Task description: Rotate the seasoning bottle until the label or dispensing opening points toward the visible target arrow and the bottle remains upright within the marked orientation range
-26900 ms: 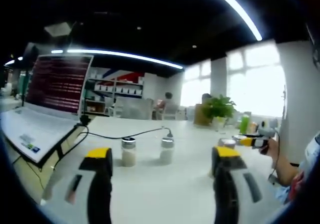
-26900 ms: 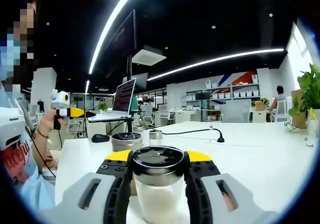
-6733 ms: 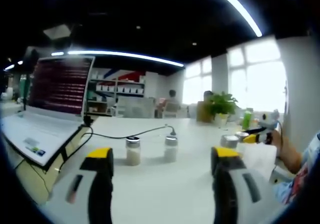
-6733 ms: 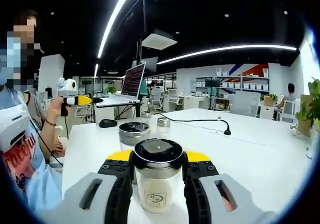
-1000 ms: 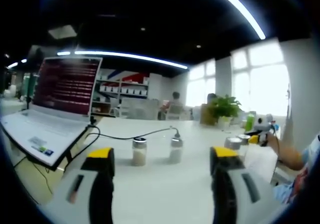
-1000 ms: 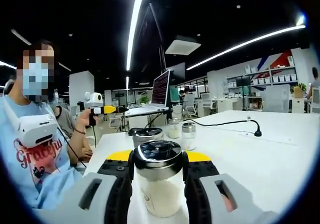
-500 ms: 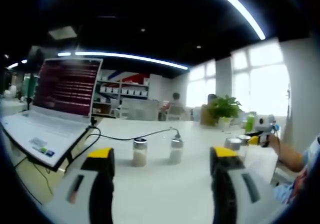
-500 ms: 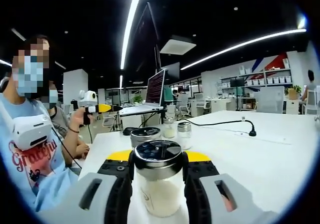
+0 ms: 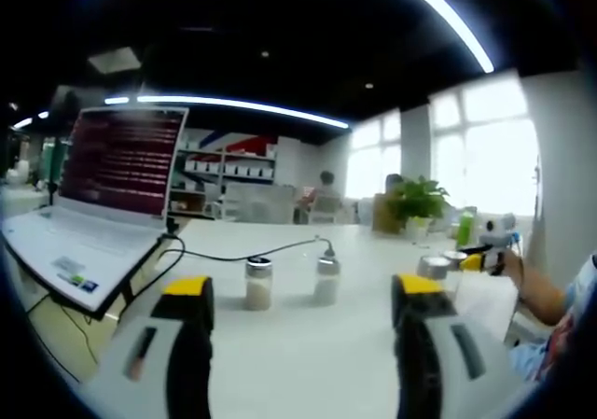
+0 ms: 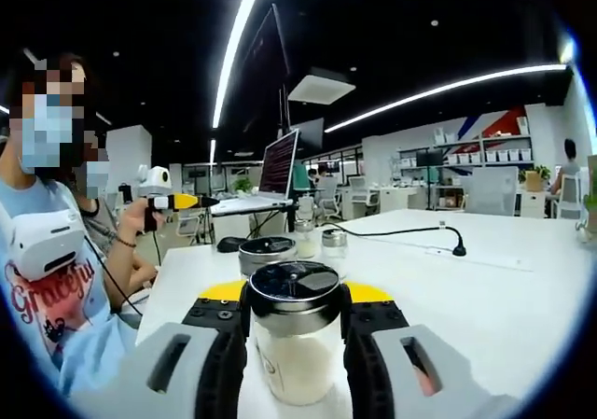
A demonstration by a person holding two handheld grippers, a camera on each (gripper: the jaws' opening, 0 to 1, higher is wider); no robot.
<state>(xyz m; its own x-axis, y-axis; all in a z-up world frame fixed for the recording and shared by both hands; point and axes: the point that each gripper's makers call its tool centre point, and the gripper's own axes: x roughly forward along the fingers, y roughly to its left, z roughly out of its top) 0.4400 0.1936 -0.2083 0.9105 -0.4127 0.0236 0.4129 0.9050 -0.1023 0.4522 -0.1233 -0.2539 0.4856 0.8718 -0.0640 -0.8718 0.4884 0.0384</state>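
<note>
My right gripper [image 10: 295, 330] clamps the clear glass seasoning bottle with a dark shiny lid [image 10: 295, 340], upright over the near edge of the white desk [image 10: 485, 298]. A second dark-lidded jar [image 10: 267, 251] stands just behind it. My left gripper [image 9: 303, 344] stands wide, holding nothing (two small shakers [image 9: 258, 283] sit far ahead, near a black cable [image 9: 244, 250]). An open laptop [image 9: 93, 195] is at the left.
</note>
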